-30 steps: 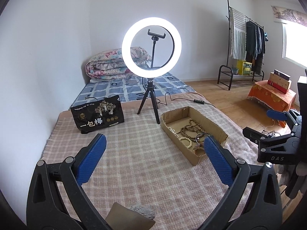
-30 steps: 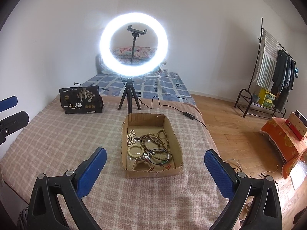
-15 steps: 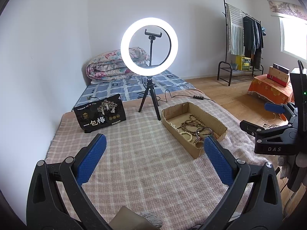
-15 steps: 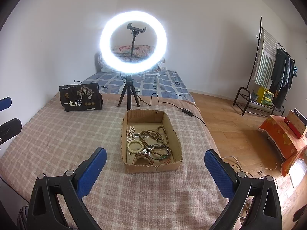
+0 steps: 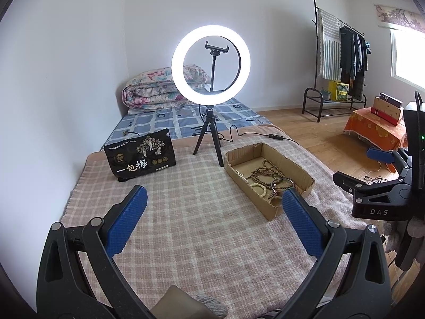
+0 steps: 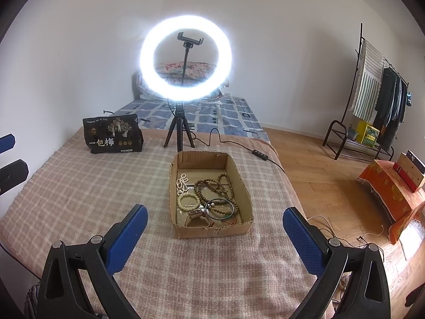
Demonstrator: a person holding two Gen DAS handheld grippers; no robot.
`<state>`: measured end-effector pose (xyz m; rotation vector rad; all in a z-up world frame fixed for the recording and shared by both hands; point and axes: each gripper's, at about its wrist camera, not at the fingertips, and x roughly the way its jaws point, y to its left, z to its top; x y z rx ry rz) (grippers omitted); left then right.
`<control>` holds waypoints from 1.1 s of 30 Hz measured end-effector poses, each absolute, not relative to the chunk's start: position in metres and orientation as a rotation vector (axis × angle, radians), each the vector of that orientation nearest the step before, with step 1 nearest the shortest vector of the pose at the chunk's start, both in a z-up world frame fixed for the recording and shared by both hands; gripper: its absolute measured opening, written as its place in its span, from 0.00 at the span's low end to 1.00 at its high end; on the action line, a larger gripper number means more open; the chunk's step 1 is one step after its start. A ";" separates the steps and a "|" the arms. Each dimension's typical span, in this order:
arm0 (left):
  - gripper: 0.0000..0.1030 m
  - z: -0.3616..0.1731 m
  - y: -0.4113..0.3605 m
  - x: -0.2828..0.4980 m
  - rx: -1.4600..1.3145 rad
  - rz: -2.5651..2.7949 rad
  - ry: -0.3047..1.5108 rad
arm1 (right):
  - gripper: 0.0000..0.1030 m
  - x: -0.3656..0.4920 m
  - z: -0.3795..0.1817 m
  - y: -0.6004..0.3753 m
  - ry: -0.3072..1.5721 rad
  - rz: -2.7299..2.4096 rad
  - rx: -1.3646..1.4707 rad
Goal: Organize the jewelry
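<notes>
Beads (image 6: 212,188) lie in the box (image 6: 212,230) (on a blanket (image 6: 93,199)); both grippers, left (image 5: 215,222) and right (image 6: 215,228), gape wide, holding nothing.

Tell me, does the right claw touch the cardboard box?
Apart. In the right wrist view, the right claw is open, with checked blanket visible between its fingertips and the cardboard box.

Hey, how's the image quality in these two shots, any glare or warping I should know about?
Right wrist view: the ring light blooms and washes its rim, yet the cardboard box of beads stays sharp. Left wrist view: milder glow, blown-out window, fisheye bending at the edges.
</notes>
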<state>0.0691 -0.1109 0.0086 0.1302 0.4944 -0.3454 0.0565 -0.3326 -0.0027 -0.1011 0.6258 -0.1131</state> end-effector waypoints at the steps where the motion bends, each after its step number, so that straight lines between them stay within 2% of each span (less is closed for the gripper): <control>1: 1.00 0.009 -0.111 0.068 0.130 -0.343 0.494 | 1.00 0.056 -0.002 -0.332 0.627 -0.114 -0.101; 33: 1.00 0.009 -0.106 0.074 0.134 -0.320 0.489 | 1.00 0.053 -0.012 -0.332 0.651 -0.115 -0.094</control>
